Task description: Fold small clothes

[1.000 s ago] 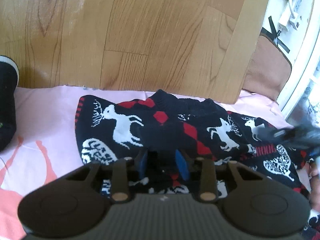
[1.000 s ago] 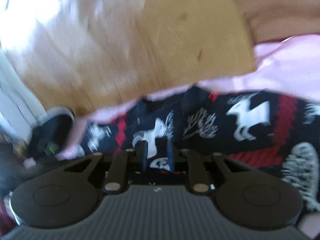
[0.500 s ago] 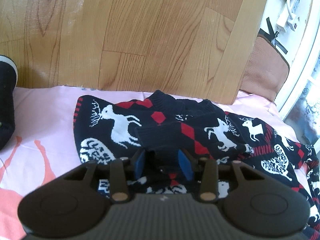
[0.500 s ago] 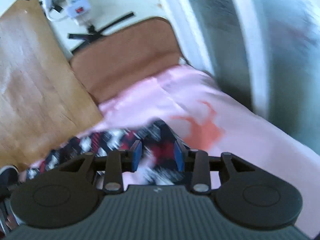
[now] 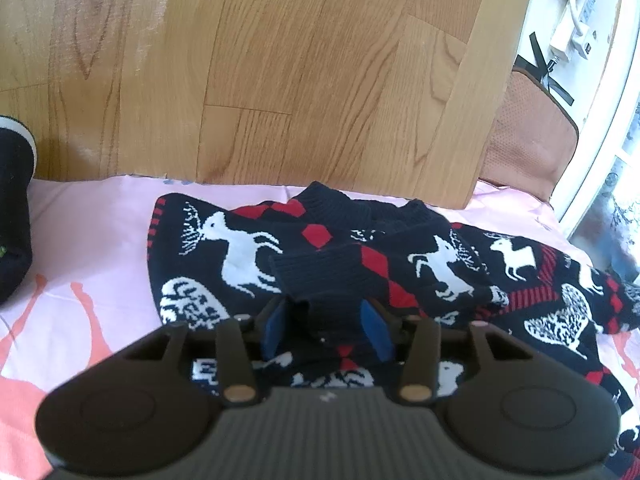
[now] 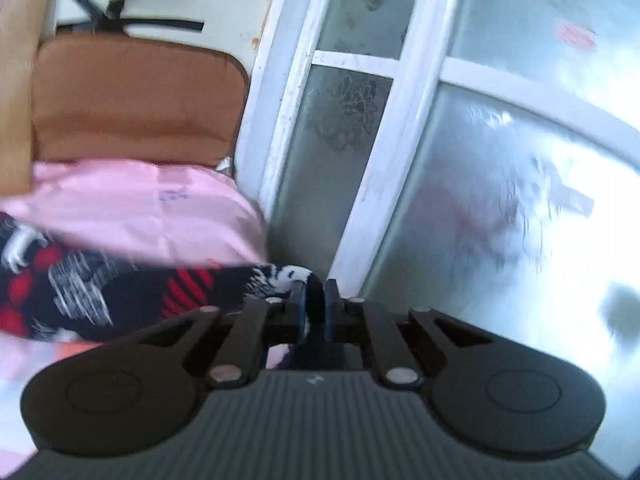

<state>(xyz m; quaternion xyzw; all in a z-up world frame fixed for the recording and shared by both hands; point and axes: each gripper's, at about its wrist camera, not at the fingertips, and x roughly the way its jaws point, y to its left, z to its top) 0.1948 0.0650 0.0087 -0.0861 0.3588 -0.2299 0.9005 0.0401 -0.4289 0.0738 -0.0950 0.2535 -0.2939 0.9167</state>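
On pink sheet (image 5: pixel 92 216): sweater (image 5: pixel 248 256), cuff newly folded inward under opening left gripper (image 5: pixel 326 326); right gripper (image 6: pixel 314 304), swung away, closing on far sleeve end.

home bedroom, pink bedsheet (image 5: pixel 92 216), wooden headboard (image 5: pixel 280 72)

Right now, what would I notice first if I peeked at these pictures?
First the sweater, dark with white deer and red diamonds, spread on the pink sheet by the wooden board. Its dark cuff is folded in, lying between the left hand-held gripper's opening blue pads. At the window, the right hand-held gripper is closing on the sweater's other end.
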